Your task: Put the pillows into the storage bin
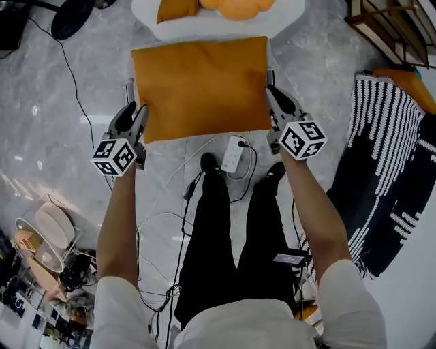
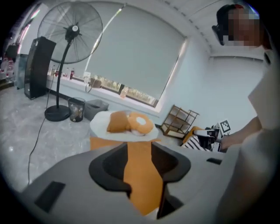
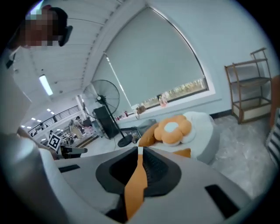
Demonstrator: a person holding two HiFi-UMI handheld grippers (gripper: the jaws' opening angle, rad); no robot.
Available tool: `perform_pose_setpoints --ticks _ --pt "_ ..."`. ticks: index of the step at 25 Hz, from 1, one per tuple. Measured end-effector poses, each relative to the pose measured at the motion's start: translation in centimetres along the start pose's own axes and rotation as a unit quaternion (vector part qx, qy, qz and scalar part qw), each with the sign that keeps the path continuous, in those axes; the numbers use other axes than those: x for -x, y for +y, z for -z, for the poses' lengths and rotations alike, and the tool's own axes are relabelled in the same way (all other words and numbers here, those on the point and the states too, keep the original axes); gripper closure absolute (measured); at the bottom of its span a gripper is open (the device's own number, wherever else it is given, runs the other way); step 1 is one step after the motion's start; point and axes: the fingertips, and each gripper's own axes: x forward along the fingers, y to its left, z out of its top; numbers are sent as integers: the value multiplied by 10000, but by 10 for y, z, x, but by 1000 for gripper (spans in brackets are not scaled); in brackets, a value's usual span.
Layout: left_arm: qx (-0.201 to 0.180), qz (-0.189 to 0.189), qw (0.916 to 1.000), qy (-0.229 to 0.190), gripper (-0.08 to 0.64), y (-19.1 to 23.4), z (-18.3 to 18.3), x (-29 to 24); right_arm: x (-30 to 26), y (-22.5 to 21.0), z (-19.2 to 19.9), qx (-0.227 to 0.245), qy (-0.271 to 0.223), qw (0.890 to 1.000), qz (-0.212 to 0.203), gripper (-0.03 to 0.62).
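Head view: an orange pillow [image 1: 201, 88] stretches flat between both grippers, just short of the white bin [image 1: 283, 24] beyond them. The right gripper [image 1: 270, 101] pinches its edge tight. The left gripper [image 1: 138, 109] stands half-spread, with the other edge loose between its jaws.

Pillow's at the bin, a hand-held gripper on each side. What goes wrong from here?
1. The left hand-held gripper's jaws stand apart around the pillow's edge; the right hand-held gripper pinches only a thin fold. The pillow may sag and drop short of the storage bin.
2. The bin holds a flower cushion and another orange pillow at its rim; this one may slide off.
3. Trip risk: power strip and cables by the feet.
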Motion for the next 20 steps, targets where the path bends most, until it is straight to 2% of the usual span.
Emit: perform_pose_setpoints --ticks 3,8,11,15,17,20 --pt "-134 208 9962 -833 400 -45 -52 33 28 51 -52 526 -548 9968 -266 555" --pt "-631 89 9791 -1929 446 -120 -133 91 74 121 -144 1302 -1297 9808 -646 555" --pt "-963 -7 9673 -2345 471 -169 -177 132 116 157 -190 1707 -1623 9683 -836 555" --pt "-1546 -354 9457 -2837 492 -233 -230 189 175 192 -254 2164 -2020 9495 -1035 555" --pt "-1697 -491 9375 -2997 495 -266 -251 215 214 204 -285 2310 -2213 9415 -1060 555" --pt "-1731 -634 9257 -3302 506 -316 -278 253 268 211 -327 2482 -2438 9310 -1104 555"
